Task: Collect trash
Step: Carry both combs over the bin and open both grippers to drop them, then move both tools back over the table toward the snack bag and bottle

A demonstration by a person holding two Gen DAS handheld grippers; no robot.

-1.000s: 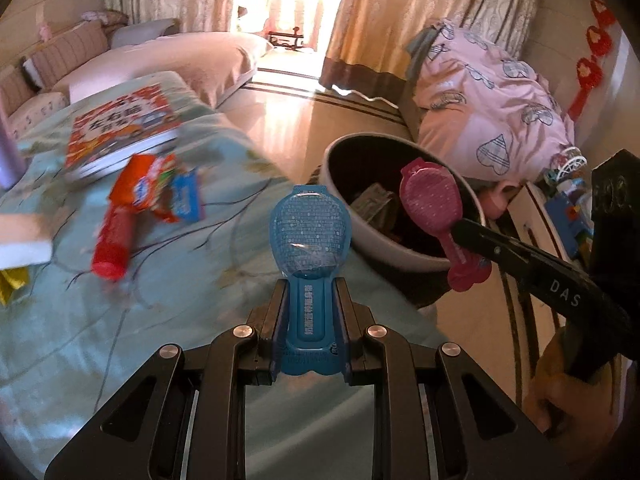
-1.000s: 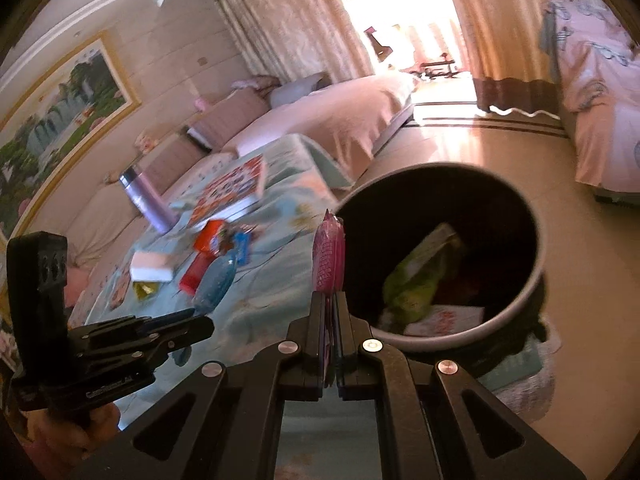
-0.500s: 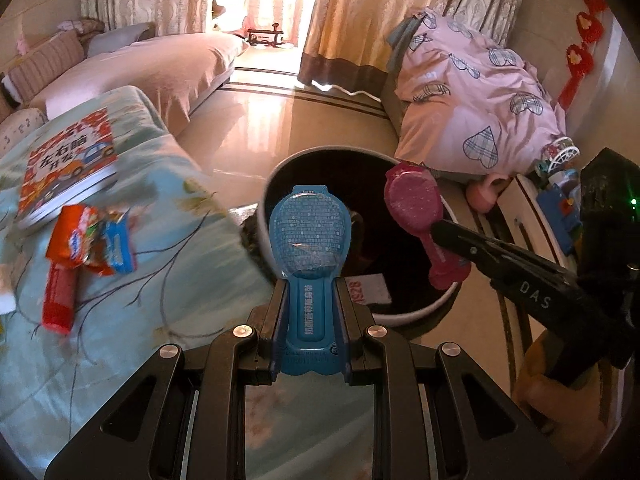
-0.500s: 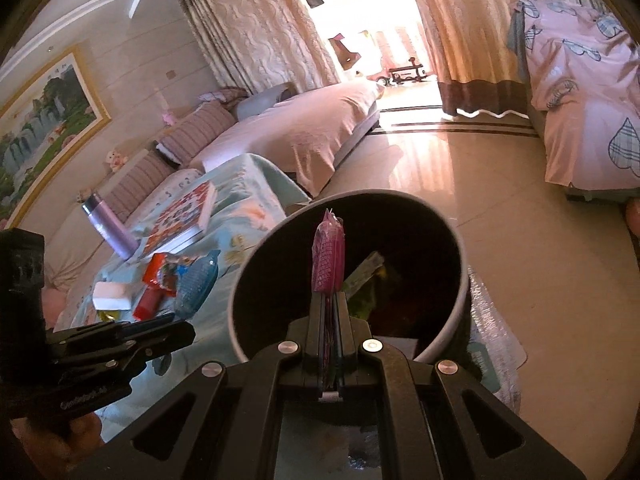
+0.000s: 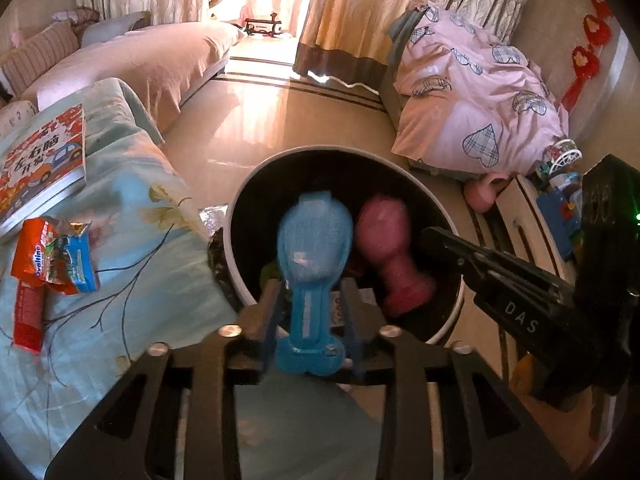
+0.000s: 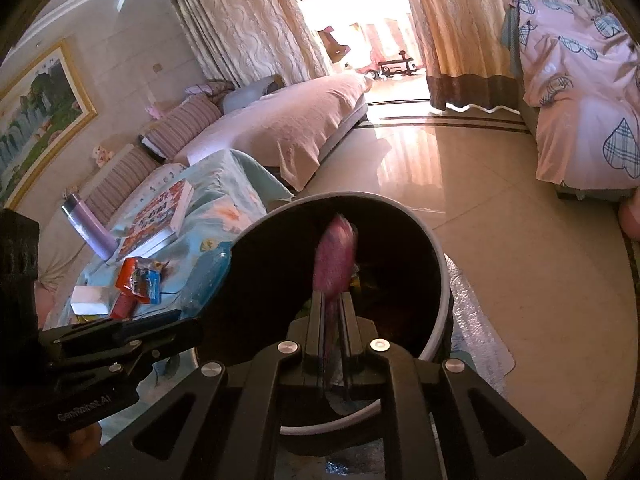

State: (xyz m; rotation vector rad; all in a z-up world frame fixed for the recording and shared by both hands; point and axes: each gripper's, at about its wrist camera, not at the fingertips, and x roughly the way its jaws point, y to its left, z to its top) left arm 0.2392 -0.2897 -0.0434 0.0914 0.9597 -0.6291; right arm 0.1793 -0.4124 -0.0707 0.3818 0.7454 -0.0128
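A round bin with a pale rim (image 5: 336,148) and dark inside stands on the floor by the table; trash lies in its bottom. My left gripper (image 5: 314,300) hangs over it with its jaws opening. The blue spoon-shaped package (image 5: 316,240) is blurred between the fingers, with a gap on each side. My right gripper (image 6: 331,312) is also over the bin (image 6: 442,288), jaws opening. The pink package (image 6: 335,256) blurs between its fingers. In the left wrist view the pink package (image 5: 384,248) sits left of and below the right gripper's tip (image 5: 430,238), apart from it.
The table's light-blue cloth (image 5: 120,240) carries an orange and blue wrapper (image 5: 52,260), a red tube (image 5: 28,320) and a book (image 5: 40,160). A purple bottle (image 6: 86,226) and white box (image 6: 90,300) stand further back. A sofa, pink bedding and shiny floor surround the bin.
Both grippers moved from beside the table to above the bin's mouth. Both pairs of jaws have parted, and the blue and pink packages now blur and sit lower.
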